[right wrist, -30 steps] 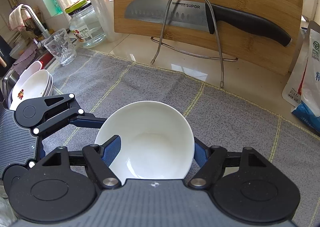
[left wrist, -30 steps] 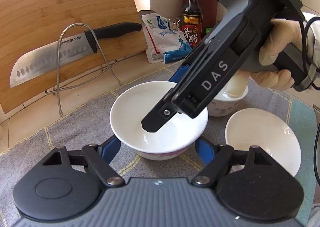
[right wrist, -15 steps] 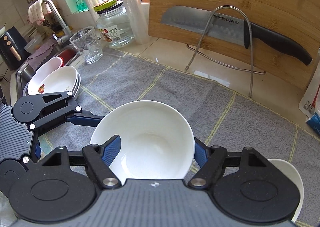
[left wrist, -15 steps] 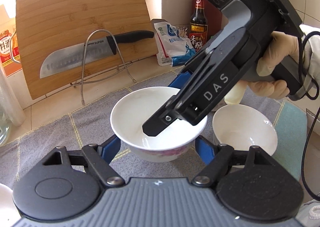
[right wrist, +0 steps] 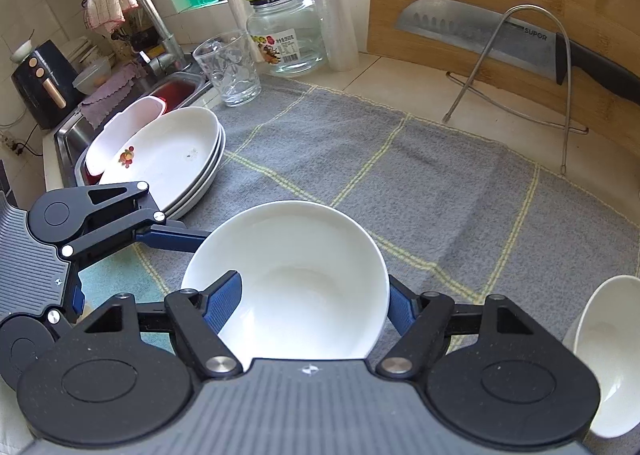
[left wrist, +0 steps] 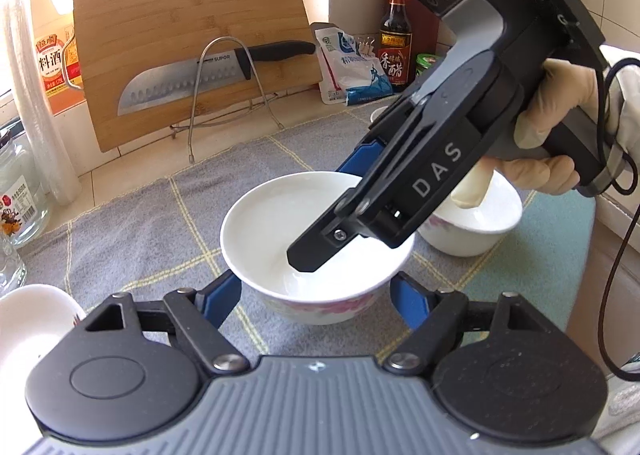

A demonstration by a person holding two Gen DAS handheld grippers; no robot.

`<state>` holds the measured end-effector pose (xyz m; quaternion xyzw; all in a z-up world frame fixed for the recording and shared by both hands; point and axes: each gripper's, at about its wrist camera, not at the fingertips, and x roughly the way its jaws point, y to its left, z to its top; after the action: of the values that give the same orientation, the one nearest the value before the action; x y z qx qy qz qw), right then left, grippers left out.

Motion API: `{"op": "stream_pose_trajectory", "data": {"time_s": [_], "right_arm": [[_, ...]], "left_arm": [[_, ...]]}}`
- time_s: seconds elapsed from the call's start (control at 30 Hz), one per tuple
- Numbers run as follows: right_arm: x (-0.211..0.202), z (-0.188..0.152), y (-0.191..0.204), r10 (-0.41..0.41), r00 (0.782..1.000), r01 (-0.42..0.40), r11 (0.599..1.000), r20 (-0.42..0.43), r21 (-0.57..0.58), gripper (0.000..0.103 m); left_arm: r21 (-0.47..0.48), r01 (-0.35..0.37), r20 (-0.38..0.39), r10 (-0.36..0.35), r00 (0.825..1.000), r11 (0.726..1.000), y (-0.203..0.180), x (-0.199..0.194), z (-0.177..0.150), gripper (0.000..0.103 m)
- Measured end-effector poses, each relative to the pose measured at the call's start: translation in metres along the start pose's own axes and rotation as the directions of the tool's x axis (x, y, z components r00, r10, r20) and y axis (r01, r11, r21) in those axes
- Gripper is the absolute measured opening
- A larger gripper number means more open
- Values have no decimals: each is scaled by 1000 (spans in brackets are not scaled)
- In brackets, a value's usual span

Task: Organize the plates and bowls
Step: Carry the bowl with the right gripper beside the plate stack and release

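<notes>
A white bowl (left wrist: 280, 227) with a pink flower pattern hangs just above the grey cloth (left wrist: 132, 239), and both grippers hold it. My left gripper (left wrist: 316, 297) clasps its body from either side with the blue pads (left wrist: 220, 297). My right gripper (left wrist: 328, 211) comes in from the right, held by a gloved hand (left wrist: 552, 127). One of its fingers lies over the bowl's inside and the other sits outside the far rim. In the right wrist view the bowl (right wrist: 304, 275) fills the right gripper (right wrist: 312, 303). A stack of white plates (right wrist: 168, 159) rests at the cloth's left end.
A second white bowl (left wrist: 480, 223) stands on the cloth to the right. A knife (left wrist: 192, 79) hangs on a wire rack against an upright bamboo board (left wrist: 192, 7). A drinking glass (right wrist: 232, 71), a glass jar (right wrist: 288, 35) and the sink (right wrist: 80, 127) lie beyond the plates.
Both grippers have carried the bowl leftwards over the cloth. The plate stack has come closer in the right wrist view; the second bowl has slid off to the right.
</notes>
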<state>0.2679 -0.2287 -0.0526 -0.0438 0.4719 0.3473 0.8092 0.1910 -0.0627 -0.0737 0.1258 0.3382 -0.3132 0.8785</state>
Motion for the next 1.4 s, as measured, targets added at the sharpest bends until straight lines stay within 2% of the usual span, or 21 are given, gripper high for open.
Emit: {"op": "stream_pose_trajectory", "data": {"time_s": [0.4, 1.23, 1.3, 1.37, 1.4], "right_arm": [[13, -22, 33, 1, 999, 0, 999, -37, 39, 80], [13, -35, 41, -19, 1000, 21, 996, -24, 85, 80], [13, -36, 43, -23, 999, 25, 996, -23, 84, 82], [13, -36, 45, -25, 1000, 26, 996, -15, 84, 96], [13, -37, 46, -34, 999, 35, 996, -8, 81, 100]], "left_arm": [[22, 38, -35, -37, 999, 999, 1, -21, -33, 81], [45, 84, -51, -81, 995, 995, 1, -20, -41, 82], [43, 91, -50, -89, 995, 995, 2, -20, -41, 84], [26, 99, -38, -98, 994, 995, 4, -20, -42, 96], [16, 109, -30, -108, 994, 994, 5, -22, -42, 96]]}}
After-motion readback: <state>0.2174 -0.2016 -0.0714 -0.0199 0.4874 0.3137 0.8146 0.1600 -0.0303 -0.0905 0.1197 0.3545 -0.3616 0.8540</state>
